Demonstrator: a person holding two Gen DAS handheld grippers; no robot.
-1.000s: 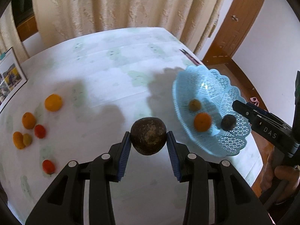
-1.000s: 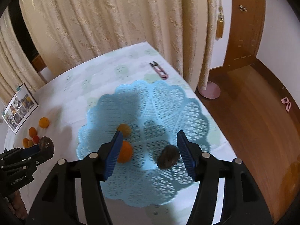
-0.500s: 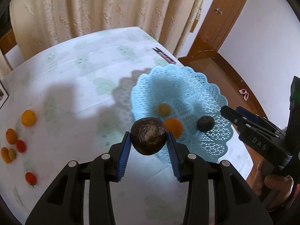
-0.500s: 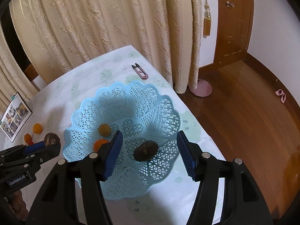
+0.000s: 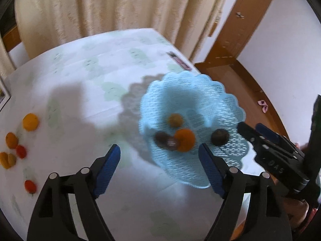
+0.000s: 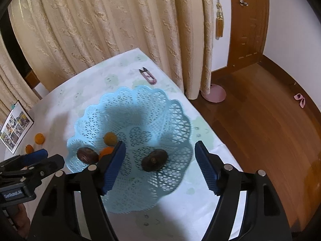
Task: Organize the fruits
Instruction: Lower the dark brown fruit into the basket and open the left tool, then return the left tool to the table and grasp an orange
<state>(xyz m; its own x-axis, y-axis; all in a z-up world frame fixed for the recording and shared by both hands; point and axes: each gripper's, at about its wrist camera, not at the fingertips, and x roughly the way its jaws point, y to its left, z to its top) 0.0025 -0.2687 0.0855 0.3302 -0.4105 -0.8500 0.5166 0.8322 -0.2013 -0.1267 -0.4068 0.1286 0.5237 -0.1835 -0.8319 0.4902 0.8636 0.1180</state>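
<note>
Surface: a table (image 6: 84, 84) under a pale cloth printed with faint green motifs; its corner runs toward the cream curtains (image 6: 112, 26).
Room: wooden floor (image 6: 260, 124), a brown door (image 6: 248, 20), white walls, a round pink base (image 6: 214, 94) at the curtain's foot, a small pink item (image 6: 300, 99) on the floor.
Basket: the light blue lattice basket (image 6: 160, 104) sits near the table's right edge, by the corner.
Fruit in basket: a dark brown fruit (image 6: 154, 160) lies below my right jaws; a second dark brown fruit (image 5: 167, 141) rests against an orange (image 5: 184, 139), with a yellowish fruit (image 5: 175, 120) just behind.
Fruit on cloth: a loose group of orange, yellow and red fruits (image 5: 15, 144) lies well apart, at the far left.
Left gripper (image 5: 159, 167): my jaws have just been opening and stand wide with nothing between them, above the basket's near rim.
Right gripper (image 6: 160, 165): my jaws have also just been opening; released, gripping nothing.
Other things: pink thread snips (image 6: 148, 76) behind the basket; a photo sheet (image 6: 15, 129) at the left edge.
Hard to make out: the left view is smeared by blur, so fruit kinds are uncertain; the photo sheet is cut off there; a hand (image 5: 295, 210) on the right gripper's handle is barely visible.
</note>
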